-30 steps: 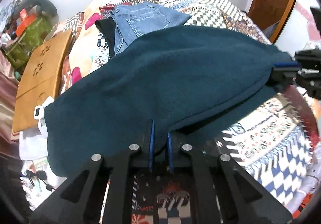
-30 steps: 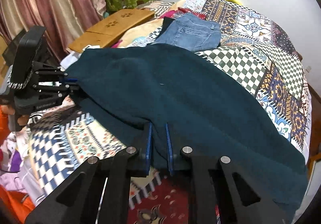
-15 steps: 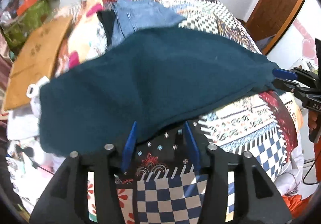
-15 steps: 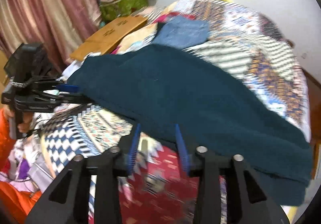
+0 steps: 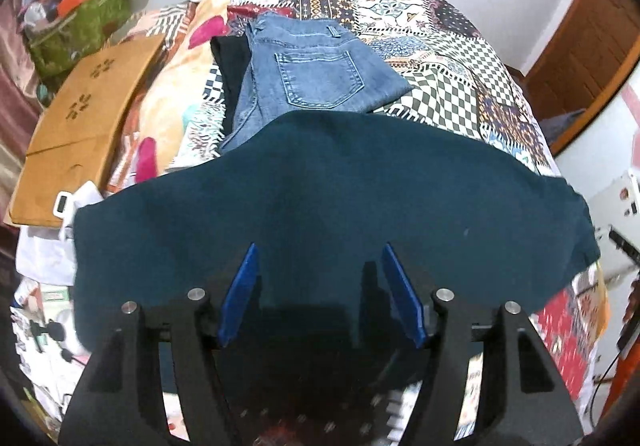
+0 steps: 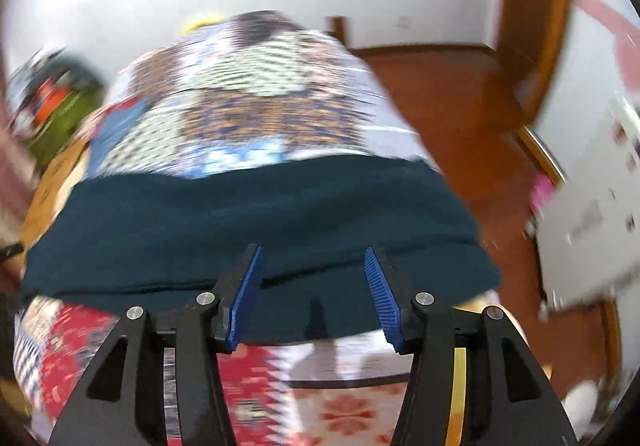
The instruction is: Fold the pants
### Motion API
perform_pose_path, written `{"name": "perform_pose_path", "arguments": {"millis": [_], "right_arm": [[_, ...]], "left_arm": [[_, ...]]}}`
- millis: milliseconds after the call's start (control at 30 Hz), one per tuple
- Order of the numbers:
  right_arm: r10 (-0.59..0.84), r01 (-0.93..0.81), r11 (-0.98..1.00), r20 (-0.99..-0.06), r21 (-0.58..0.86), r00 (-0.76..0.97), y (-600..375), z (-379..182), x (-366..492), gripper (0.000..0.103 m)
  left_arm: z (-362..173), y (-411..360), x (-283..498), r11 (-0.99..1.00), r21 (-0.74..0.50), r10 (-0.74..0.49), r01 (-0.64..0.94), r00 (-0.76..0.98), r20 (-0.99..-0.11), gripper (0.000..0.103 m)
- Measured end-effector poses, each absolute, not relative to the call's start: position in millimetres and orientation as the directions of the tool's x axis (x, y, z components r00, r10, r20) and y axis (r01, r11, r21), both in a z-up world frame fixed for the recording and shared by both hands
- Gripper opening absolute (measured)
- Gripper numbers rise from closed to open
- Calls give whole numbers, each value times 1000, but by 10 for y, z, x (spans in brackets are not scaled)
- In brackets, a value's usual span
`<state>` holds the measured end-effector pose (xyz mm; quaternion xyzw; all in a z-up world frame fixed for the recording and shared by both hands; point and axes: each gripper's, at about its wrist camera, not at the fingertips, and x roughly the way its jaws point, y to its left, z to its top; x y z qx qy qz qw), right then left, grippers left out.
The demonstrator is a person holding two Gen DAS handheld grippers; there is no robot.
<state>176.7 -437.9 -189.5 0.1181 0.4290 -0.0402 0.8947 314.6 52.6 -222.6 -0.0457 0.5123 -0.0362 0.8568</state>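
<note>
The dark teal pants (image 5: 340,198) lie folded in a wide band across the patterned bedspread (image 5: 440,58). My left gripper (image 5: 318,286) is open and empty, just above the pants' near edge. In the right wrist view the same pants (image 6: 248,222) lie across the bed. My right gripper (image 6: 312,280) is open and empty over their near edge. That view is blurred by motion.
Folded blue jeans (image 5: 312,74) lie on a black garment (image 5: 226,62) behind the teal pants. A brown cardboard box (image 5: 80,118) and a green bag (image 5: 76,30) are at the left. A wooden door (image 6: 532,14) stands at the right.
Both grippers were shut on the pants' near edge a second ago. They have opened, let the pants go onto the bed and moved. The right view has swung to the right.
</note>
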Motion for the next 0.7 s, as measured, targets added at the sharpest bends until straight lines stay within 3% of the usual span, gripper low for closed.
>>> {"name": "perform_pose_path", "arguments": {"millis": [267,400,633,667,700], "right_arm": [[29,333,905,-819,264,573,-4908,-2295,1848,49],[78,357,869,-806,344,587,-5006,-2457,1959,49],[94,440,780,-778,445,621,-5168,-2636,2154,49],[87,443,783,-782,437,618,-5162,-2634,2175,42],[77,440,793,-785,422,615,-5140,-2621,2192,25]], "left_arm": [[-2514,194,3440,996,-76,-84,37,422,-902,67],[-2560,50,3424,999,46,30,24,472,-881,83],[-2544,-34,3443,992,121,91,32,488,-868,83],[-2539,-44,3438,991,127,95,32,490,-866,83],[-2533,-53,3431,990,135,102,31,492,-865,83]]}}
